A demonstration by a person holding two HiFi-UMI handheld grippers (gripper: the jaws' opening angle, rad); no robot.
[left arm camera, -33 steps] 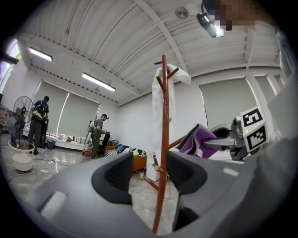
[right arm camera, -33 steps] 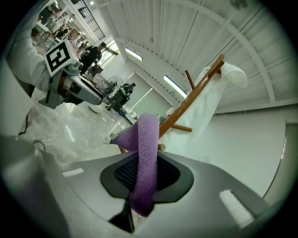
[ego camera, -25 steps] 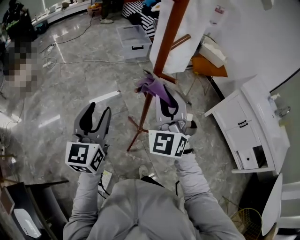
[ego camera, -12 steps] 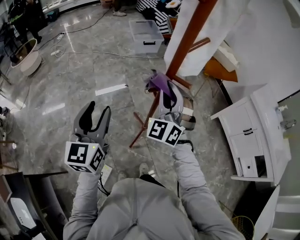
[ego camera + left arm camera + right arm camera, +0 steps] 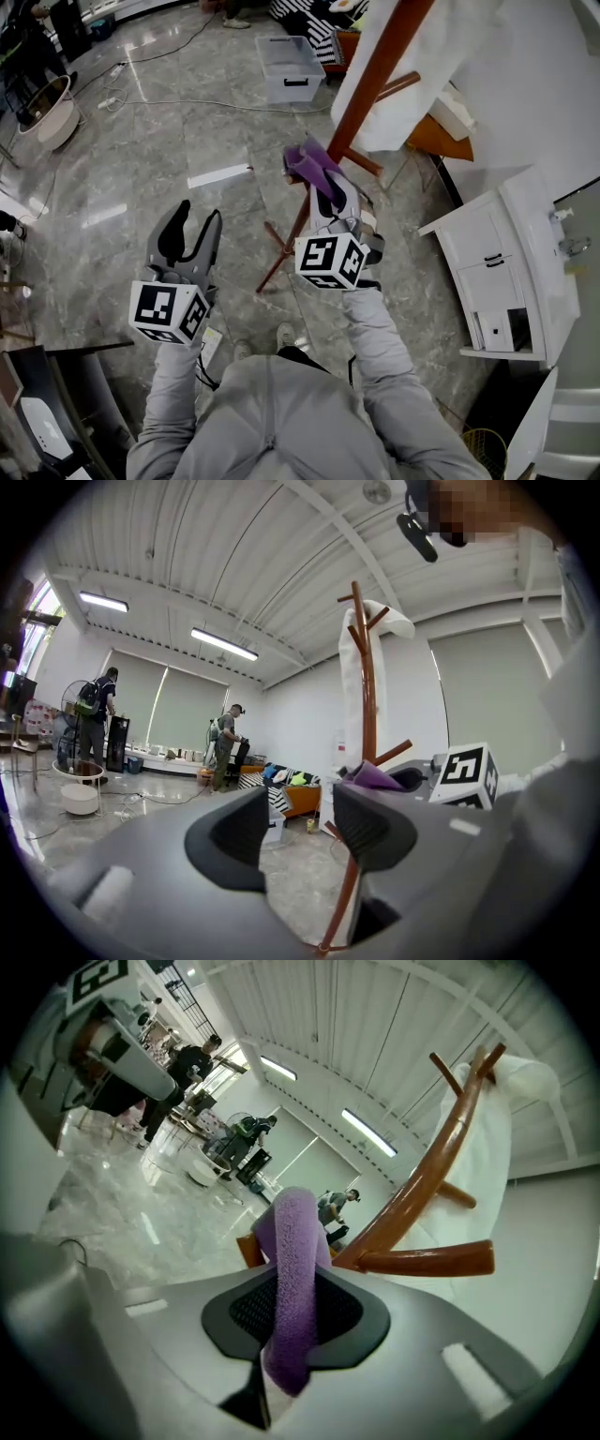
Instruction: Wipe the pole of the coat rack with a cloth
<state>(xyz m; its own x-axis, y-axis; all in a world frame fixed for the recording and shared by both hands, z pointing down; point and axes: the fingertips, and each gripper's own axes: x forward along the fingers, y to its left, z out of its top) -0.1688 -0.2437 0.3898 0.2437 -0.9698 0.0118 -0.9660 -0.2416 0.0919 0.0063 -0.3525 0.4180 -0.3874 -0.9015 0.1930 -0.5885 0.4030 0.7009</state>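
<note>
The coat rack's reddish-brown pole (image 5: 352, 117) slants across the head view from the top right down to its feet. My right gripper (image 5: 324, 184) is shut on a purple cloth (image 5: 307, 162), which sits right at the pole's left side; whether it touches the pole I cannot tell. In the right gripper view the cloth (image 5: 294, 1283) is pinched between the jaws of the right gripper (image 5: 295, 1314), with the pole (image 5: 427, 1190) just beyond. My left gripper (image 5: 199, 217) hangs open and empty, left of the pole. From the left gripper (image 5: 300, 832) I see the pole (image 5: 367, 677) and cloth (image 5: 377, 778).
A white garment (image 5: 422, 66) hangs on the rack's upper pegs. The rack's feet (image 5: 274, 248) spread on the marble floor. A clear plastic bin (image 5: 291, 67) stands beyond, a white cabinet (image 5: 511, 267) at the right. Cables cross the floor, and people (image 5: 225, 747) stand far off.
My right gripper, still holding the cloth, has shifted a little left against the pole and its marker cube has turned. The head view has swung. The left gripper stays put.
</note>
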